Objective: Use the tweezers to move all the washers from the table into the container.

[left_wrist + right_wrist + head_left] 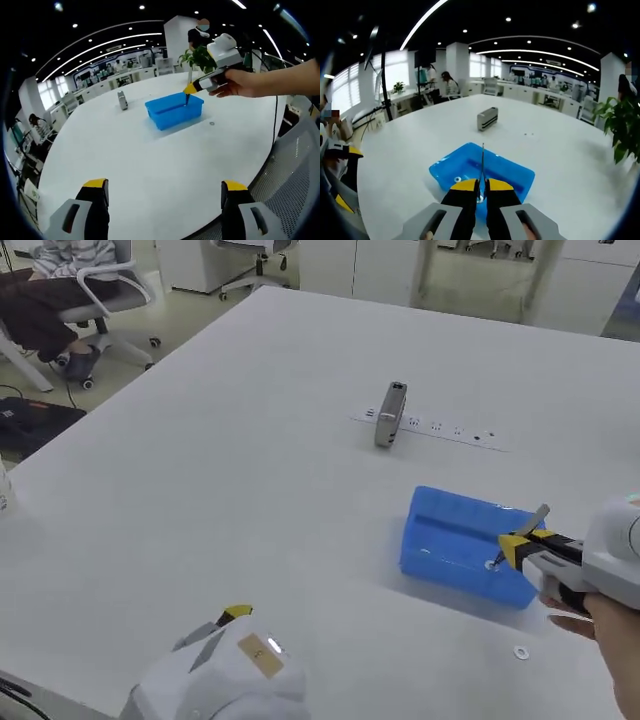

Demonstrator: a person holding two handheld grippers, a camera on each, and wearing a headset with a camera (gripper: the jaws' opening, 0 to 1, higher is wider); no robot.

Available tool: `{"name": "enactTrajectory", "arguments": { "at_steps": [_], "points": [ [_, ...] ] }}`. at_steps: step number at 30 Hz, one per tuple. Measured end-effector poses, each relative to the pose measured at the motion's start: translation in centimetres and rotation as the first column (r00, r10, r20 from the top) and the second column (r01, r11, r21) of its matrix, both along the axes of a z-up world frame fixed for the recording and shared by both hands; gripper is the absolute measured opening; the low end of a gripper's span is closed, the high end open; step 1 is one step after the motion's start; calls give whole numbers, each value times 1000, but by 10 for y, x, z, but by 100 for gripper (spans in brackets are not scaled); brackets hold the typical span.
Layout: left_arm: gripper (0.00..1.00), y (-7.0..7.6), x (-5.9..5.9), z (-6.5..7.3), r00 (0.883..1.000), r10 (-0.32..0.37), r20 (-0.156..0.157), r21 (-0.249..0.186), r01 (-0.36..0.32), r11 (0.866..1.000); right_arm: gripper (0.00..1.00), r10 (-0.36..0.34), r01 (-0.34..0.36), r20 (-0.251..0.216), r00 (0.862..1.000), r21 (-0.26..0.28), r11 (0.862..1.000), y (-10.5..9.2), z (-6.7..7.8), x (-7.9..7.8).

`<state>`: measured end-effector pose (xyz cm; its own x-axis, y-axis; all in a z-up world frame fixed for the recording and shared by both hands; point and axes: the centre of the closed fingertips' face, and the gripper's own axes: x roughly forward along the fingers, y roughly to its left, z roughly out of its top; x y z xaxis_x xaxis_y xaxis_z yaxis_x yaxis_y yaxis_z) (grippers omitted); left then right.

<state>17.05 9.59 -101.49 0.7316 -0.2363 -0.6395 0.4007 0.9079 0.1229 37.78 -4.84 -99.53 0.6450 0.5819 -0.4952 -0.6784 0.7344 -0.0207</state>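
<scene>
Tweezers (482,156) being clamped by right gripper (481,186) over blue container (440,540).
Tips, seemingly inside, are being blurred; open or closed cannot be told; white office table (250,470).

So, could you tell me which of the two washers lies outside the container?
The lone washer on the white table, just beside the blue container. The other washer lies inside it.

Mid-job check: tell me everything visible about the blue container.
The container is a shallow, open-topped rectangular tray, translucent blue and plastic by the look. It sits flat on the white table. The tweezers, clamped in the right gripper, point down into it; whether their tips touch its floor is unclear. A washer lies inside.
</scene>
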Motion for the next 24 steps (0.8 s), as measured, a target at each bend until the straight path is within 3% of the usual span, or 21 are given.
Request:
{"name": "enactTrajectory", "arguments": {
  "at_steps": [12, 24],
  "points": [
    [94, 3, 0, -2, 1000, 16, -14, -1, -16, 1000, 2, -4, 4, -45, 999, -3, 1000, 6, -21, 8],
    [93, 7, 1, -2, 999, 35, -14, 1, -35, 999, 2, -9, 8, -40, 999, -22, 1000, 6, -33, 17]
  ]
}}
